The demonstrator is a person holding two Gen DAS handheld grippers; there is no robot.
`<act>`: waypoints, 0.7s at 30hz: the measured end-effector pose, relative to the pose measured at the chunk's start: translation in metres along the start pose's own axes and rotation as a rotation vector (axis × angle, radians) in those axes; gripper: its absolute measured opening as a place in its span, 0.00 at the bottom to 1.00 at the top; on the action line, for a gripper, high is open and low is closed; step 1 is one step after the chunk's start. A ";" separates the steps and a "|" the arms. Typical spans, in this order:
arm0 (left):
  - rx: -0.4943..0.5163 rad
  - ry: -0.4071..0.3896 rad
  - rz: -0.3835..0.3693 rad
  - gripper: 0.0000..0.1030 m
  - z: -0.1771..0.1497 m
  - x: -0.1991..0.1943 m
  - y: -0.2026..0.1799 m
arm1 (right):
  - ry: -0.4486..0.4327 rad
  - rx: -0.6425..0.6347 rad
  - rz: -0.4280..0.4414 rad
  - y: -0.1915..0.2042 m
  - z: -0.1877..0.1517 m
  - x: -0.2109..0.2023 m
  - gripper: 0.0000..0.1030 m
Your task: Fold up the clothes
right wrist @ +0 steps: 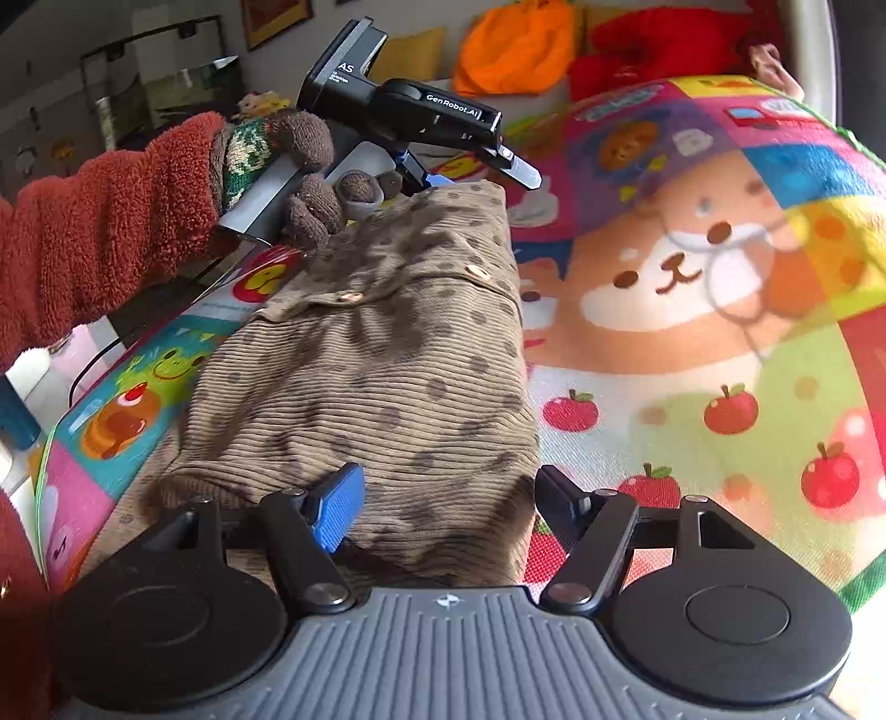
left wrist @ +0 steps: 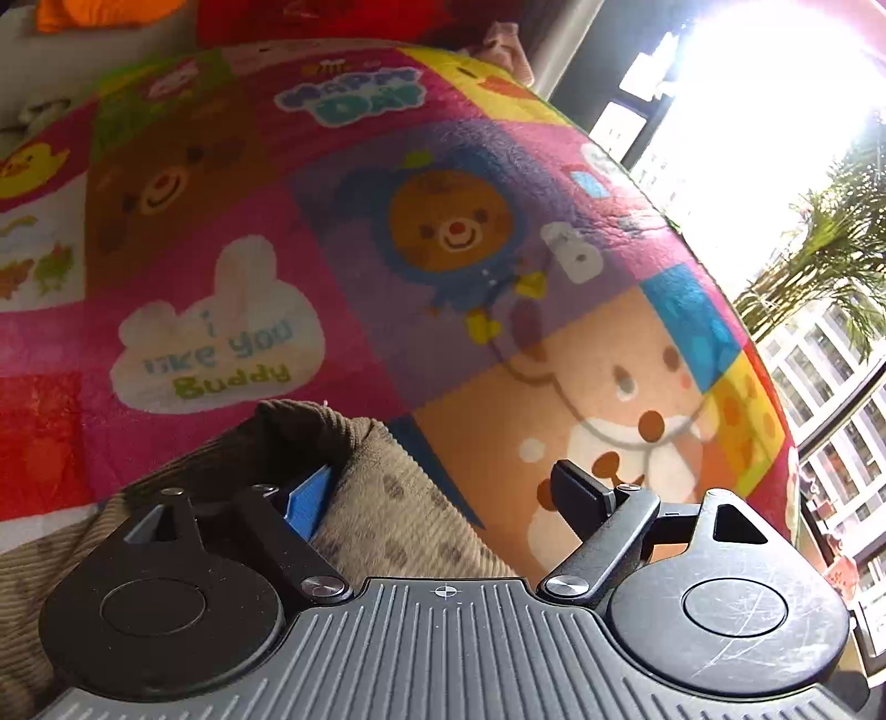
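A brown corduroy garment (right wrist: 387, 354) with dark spots and small wooden buttons lies folded lengthwise on a colourful cartoon blanket (right wrist: 692, 310). My right gripper (right wrist: 443, 498) is open, its jaws straddling the near end of the garment. My left gripper (right wrist: 470, 169), held by a gloved hand, is open at the garment's far end. In the left wrist view the left gripper (left wrist: 443, 493) is open with the garment (left wrist: 376, 487) bunched between and over its left finger.
Orange (right wrist: 515, 47) and red (right wrist: 659, 50) clothes sit beyond the blanket's far edge. A window (left wrist: 747, 111) and a palm plant (left wrist: 830, 260) lie past the blanket's right edge. Shelving (right wrist: 166, 83) stands at the far left.
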State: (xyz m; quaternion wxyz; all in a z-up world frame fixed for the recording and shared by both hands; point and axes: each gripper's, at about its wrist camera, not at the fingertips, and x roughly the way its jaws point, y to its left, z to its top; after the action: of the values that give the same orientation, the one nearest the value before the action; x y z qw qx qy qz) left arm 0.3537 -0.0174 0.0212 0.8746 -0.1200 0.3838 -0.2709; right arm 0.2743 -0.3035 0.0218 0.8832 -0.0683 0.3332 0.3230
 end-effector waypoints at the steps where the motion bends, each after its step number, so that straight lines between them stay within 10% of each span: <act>1: -0.005 -0.016 0.003 0.90 -0.008 -0.020 0.003 | -0.025 -0.002 -0.013 -0.003 0.004 -0.006 0.67; 8: -0.049 -0.057 -0.036 0.91 -0.081 -0.118 0.006 | -0.088 0.114 -0.082 -0.038 0.016 -0.006 0.68; 13: 0.037 -0.074 -0.002 0.92 -0.108 -0.121 -0.008 | 0.004 0.109 -0.037 -0.005 -0.005 0.023 0.53; 21: 0.001 -0.119 0.041 0.92 -0.110 -0.123 0.002 | 0.047 -0.030 0.076 0.055 -0.019 0.001 0.56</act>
State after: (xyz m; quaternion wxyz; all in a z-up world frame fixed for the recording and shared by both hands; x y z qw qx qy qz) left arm 0.2046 0.0536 0.0205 0.9012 -0.1276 0.3335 -0.2455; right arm 0.2304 -0.2667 0.0120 0.8612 -0.0767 0.3510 0.3595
